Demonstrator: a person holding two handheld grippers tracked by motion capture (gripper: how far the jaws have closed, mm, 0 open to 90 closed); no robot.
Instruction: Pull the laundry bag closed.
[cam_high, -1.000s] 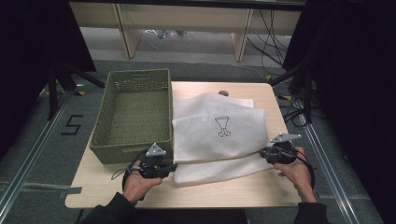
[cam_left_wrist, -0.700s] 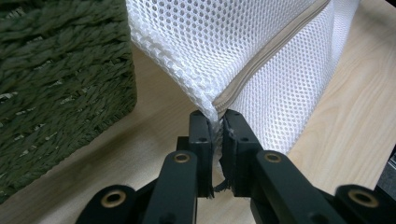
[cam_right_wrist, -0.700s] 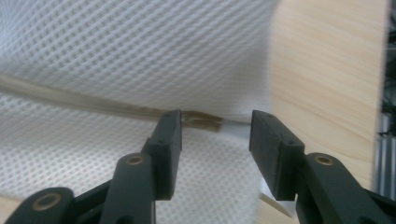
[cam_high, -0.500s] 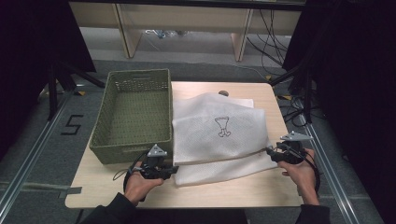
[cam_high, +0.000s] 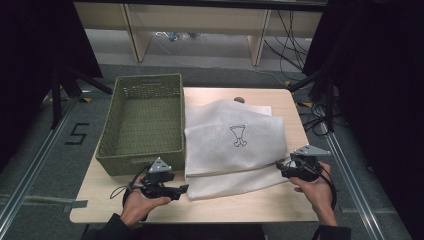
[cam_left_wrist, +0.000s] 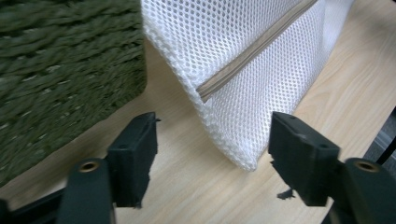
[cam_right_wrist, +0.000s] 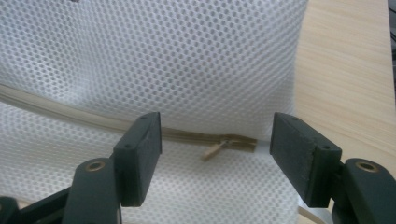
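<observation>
A white mesh laundry bag with a small black drawing lies flat on the wooden table. My left gripper sits at the bag's near-left corner. In the left gripper view the gripper is open, its jaws having just been opening. The bag's corner and beige zipper lie between the jaws, untouched. My right gripper is at the bag's near-right edge. It is open too, jaws just opened, with the zipper pull on the mesh between them, unpressed.
An empty green woven basket stands on the table's left half, touching the bag's left side, and its wall rises close beside my left gripper. A small dark object lies at the table's far edge. Cables hang at the right.
The left hand has drawn back a little from the bag's near-left corner. The right hand has stayed about where it was. The bag lies as before.
</observation>
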